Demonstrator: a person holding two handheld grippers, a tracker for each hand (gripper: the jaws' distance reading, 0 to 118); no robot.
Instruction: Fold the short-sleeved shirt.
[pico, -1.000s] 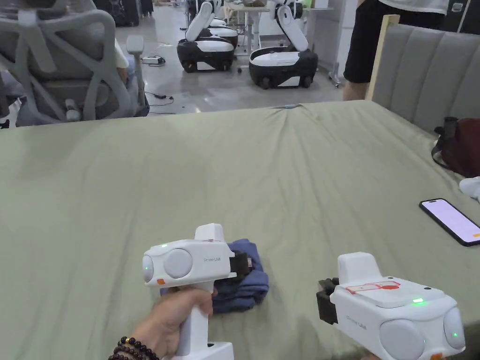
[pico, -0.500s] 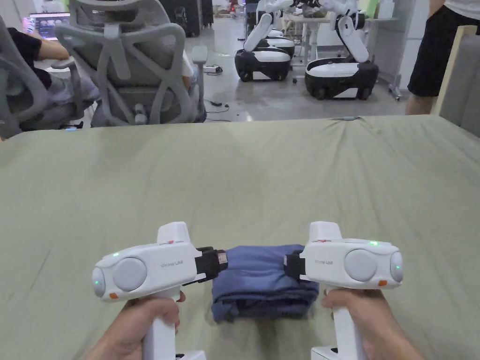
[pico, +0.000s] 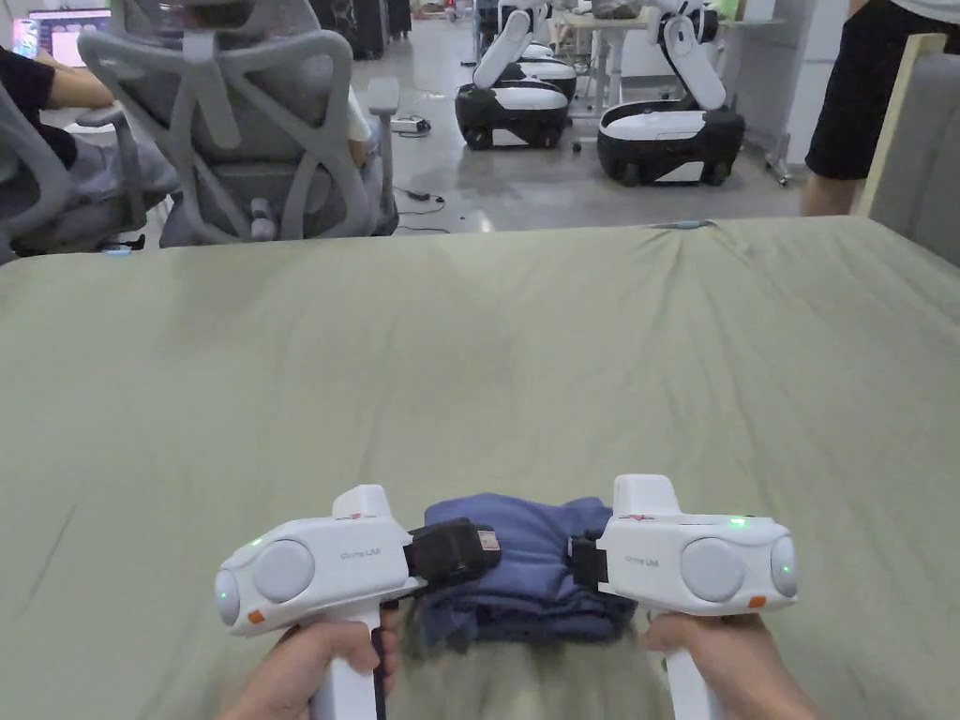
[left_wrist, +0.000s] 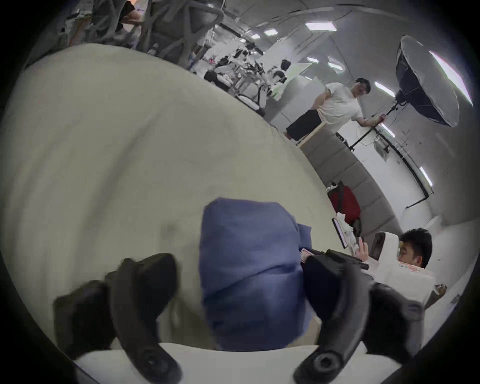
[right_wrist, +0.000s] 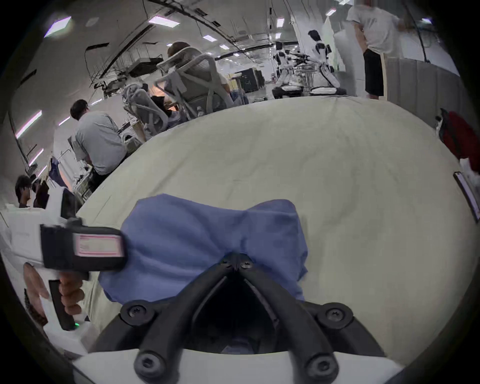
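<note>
In the head view, the blue shirt (pico: 525, 572) lies folded into a small bundle at the bottom centre of the frame, on the green sheet (pico: 487, 375). Your left gripper (pico: 455, 553) comes in from the lower left and your right gripper (pico: 583, 562) from the lower right, both at the bundle's sides. A grey chair (pico: 253, 131) stands at the upper left.

In the left gripper view, the shirt (left_wrist: 249, 272) fills the lower centre. Your left gripper (left_wrist: 239, 285) has its jaws spread wide, one on each side of the bundle; the picture is blurred there, so you cannot tell whether they touch it.

In the right gripper view, the shirt (right_wrist: 207, 244) sits at the centre. Your right gripper (right_wrist: 237, 262) has its jaws pinched together at the tips, right on the cloth's near edge. The left gripper (right_wrist: 85, 246) shows at the middle left, against the bundle.
</note>
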